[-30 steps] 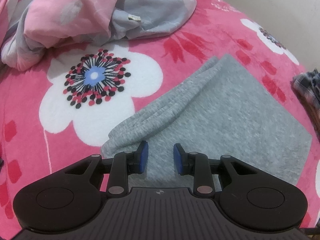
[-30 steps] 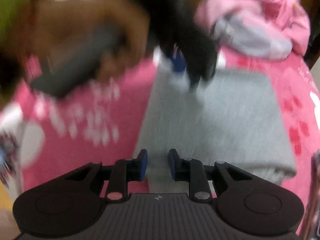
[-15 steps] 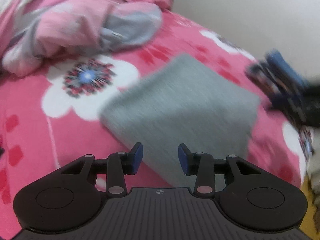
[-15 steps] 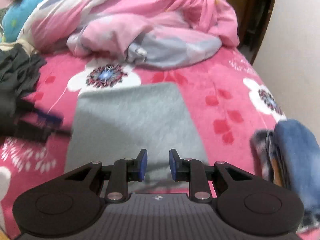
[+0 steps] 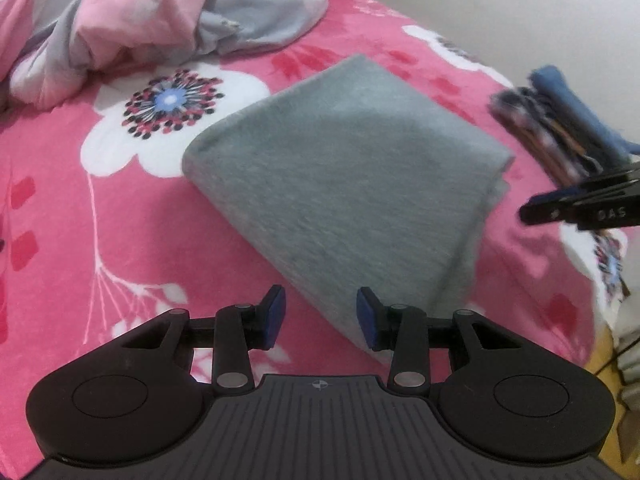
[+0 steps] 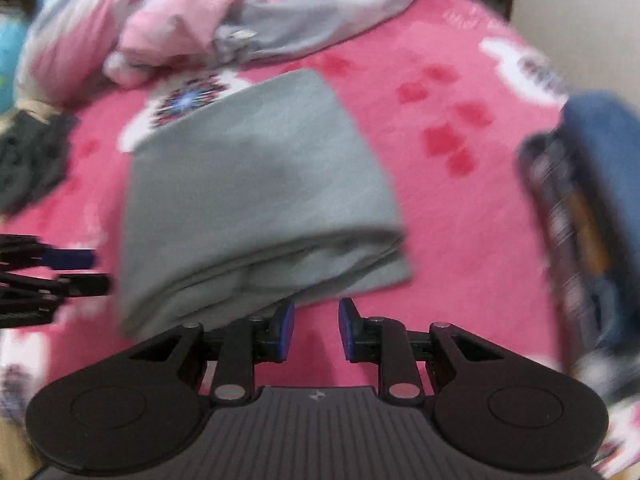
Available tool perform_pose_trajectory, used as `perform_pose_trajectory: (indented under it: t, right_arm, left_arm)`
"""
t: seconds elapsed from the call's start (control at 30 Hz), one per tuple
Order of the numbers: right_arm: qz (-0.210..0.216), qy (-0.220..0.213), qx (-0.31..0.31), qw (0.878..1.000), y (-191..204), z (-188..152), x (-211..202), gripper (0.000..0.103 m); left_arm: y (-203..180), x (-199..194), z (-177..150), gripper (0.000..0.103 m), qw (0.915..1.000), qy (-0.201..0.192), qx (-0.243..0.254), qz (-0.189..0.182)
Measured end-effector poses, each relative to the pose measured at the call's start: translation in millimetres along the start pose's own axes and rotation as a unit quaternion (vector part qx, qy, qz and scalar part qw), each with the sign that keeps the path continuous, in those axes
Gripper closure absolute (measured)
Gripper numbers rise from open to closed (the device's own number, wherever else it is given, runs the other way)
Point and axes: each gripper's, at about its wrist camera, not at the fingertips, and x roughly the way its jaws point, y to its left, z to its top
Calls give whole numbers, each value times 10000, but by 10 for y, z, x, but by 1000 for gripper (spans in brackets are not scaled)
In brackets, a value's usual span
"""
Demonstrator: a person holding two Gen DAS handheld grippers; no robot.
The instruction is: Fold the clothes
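The left tool (image 5: 320, 318) and right tool (image 6: 316, 330) hung part-open and empty just short of the folded grey garment (image 5: 352, 176); next probably called for stacking it beside the right tool.

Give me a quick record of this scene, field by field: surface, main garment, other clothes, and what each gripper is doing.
surface: pink floral blanket on a bed
main garment: grey garment, folded into a rectangle, lying flat
stacked clothes: blue and plaid folded pile beside the grey garment
unfolded heap: pink and grey bedding at the far end
dark clothes: crumpled dark pile, blurred
left gripper: open, holding nothing
right gripper: open, holding nothing
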Motion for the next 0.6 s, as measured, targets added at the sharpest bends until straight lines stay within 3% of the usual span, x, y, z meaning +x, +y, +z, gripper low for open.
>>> perform_pose_trajectory:
  t: [0.13,0.3,0.6]
  right_arm:
    - [724,351,482,9956,164,-112,211,78]
    - [1227,441,987,9865,306,-202,362,78]
    - [1532,438,824,9838,421,-250,538,77]
  left_arm:
    - [-95,-39,-75,65,9996,178,159,-125]
    - [-289,7,-200,65,9948,212,995,-95]
    - [-508,206,-400,67,9860,148,1658,126]
